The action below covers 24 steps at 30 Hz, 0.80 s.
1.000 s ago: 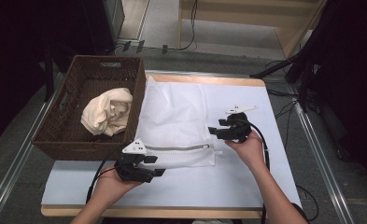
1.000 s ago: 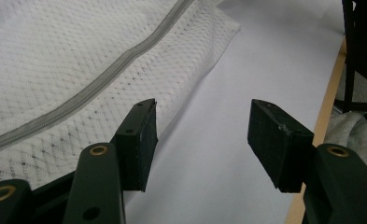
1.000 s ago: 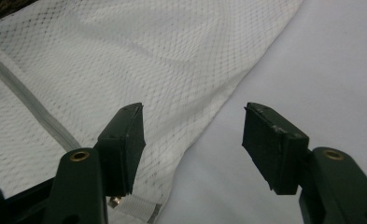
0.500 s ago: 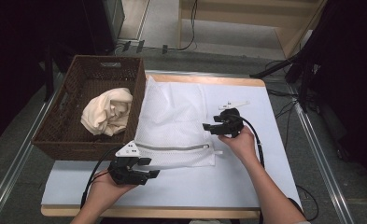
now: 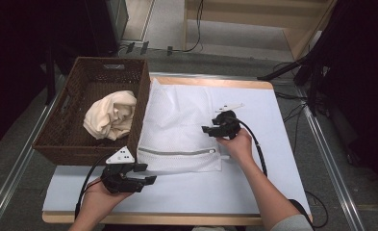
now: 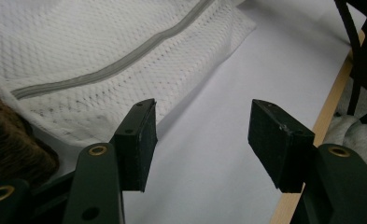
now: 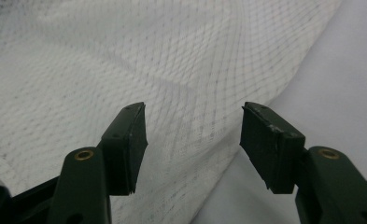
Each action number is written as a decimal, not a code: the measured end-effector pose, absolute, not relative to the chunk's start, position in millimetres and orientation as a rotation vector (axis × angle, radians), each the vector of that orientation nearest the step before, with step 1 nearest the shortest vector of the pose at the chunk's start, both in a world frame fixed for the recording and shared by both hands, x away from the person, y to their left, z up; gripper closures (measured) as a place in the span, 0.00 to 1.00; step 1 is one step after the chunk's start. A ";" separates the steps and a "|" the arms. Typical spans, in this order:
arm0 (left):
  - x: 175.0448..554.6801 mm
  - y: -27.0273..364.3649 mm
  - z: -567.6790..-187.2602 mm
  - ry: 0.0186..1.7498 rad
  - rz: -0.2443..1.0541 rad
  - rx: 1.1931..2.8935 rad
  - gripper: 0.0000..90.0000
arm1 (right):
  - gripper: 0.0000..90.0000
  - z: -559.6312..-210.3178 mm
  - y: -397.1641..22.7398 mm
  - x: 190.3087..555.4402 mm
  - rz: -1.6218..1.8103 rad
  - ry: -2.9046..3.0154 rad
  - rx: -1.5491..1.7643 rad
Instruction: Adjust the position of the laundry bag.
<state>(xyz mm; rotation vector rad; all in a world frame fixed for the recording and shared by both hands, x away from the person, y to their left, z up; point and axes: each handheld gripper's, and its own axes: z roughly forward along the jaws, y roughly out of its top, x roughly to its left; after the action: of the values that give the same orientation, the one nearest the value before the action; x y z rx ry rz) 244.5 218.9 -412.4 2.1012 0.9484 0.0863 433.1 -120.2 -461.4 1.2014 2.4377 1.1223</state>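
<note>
White mesh makes the laundry bag (image 5: pixel 179 130), which lies flat on the pale table cover (image 5: pixel 273 120), its left edge touching the wicker basket (image 5: pixel 56 144) that holds a cream cloth (image 5: pixel 110 115). The grey zipper (image 5: pixel 177 152) runs along the near edge of the bag and looks closed. The right gripper (image 5: pixel 207 129) hovers over the right part of the bag; its jaws have just been closing a little but stand apart, and in the right gripper view only the netting (image 7: pixel 148 70) lies beyond them, nothing between the pads. The left gripper (image 5: pixel 148 174) is near the front left corner of the bag, also with its jaws apart and empty; in the left gripper view the zipper (image 6: pixel 120 65) is just ahead. I judge the bag is very light, soft and limp, so it will fold and slide on the smooth cover. A pinch on the firmer zipper seam or a corner seems safer than on the thin netting.
</note>
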 end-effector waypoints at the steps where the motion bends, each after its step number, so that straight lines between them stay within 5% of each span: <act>1: 244.3 220.1 -412.0 0.959 0.095 2.101 0.47 | 0.48 -464.3 -118.8 433.8 1.104 2.453 1.196; 6: 244.9 225.1 -412.5 0.986 0.106 2.102 0.47 | 0.59 -470.0 -115.4 433.2 1.026 2.474 1.171; 14: 243.8 224.0 -412.0 0.975 0.109 2.103 0.47 | 0.99 -467.8 -115.9 431.4 1.011 2.515 1.215; 24: 243.9 230.2 -411.5 1.005 0.132 2.104 0.48 | 1.00 -461.7 -123.4 435.0 0.984 2.519 1.320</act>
<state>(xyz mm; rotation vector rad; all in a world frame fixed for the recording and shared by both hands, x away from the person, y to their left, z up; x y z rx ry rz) 243.9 230.2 -411.5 2.1041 1.0053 0.1321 435.0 -123.4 -461.7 1.3199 2.5185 0.9842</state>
